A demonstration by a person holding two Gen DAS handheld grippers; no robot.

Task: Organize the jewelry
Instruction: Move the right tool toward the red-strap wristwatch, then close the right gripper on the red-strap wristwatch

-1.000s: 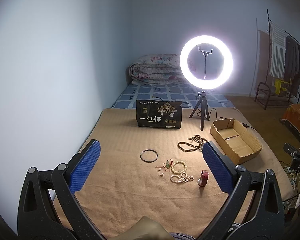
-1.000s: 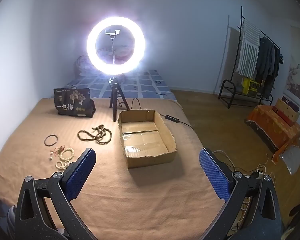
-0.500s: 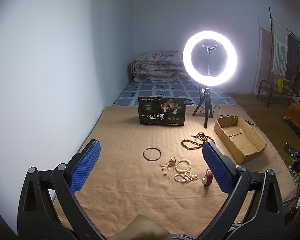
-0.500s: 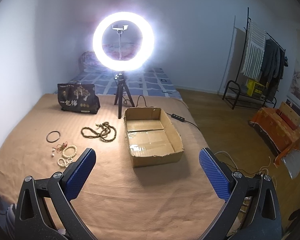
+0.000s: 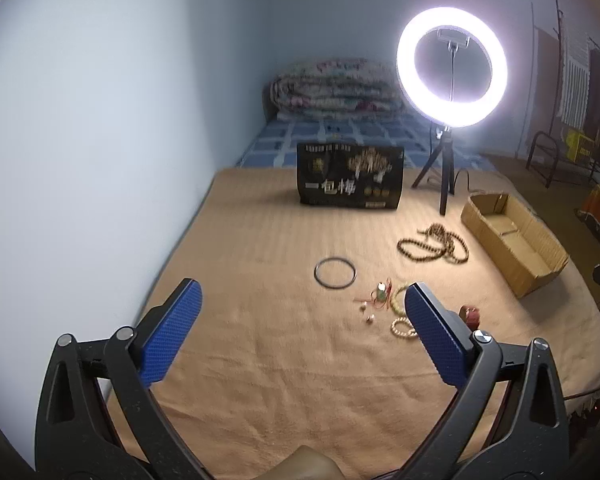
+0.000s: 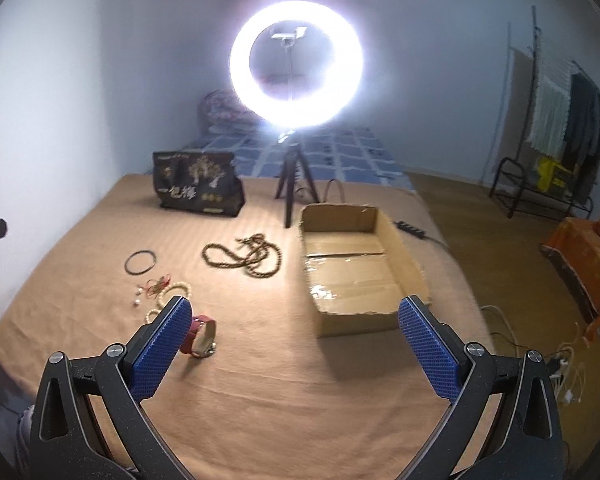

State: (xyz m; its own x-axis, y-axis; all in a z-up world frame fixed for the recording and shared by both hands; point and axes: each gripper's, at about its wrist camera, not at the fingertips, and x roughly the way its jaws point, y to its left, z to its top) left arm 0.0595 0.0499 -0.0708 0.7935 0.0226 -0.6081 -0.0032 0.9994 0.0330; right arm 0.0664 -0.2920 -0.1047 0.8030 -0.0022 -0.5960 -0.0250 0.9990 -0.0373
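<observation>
Tan blanket [image 6: 260, 380] held one brown bead necklace [image 6: 244, 256], one black bangle [image 6: 140, 261], one red watch [image 6: 200, 334]; left gripper [image 5: 302, 300] and right gripper [image 6: 294, 316] both spread, holding nothing.

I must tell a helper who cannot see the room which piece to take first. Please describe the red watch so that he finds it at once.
Start at the open brown cardboard box on the tan blanket. On the box's left lies a cluster of jewelry, and the red-strapped wristwatch is the piece nearest the camera. Its neighbours are pale bead bracelets; only it has a red band and a metal case.
</observation>
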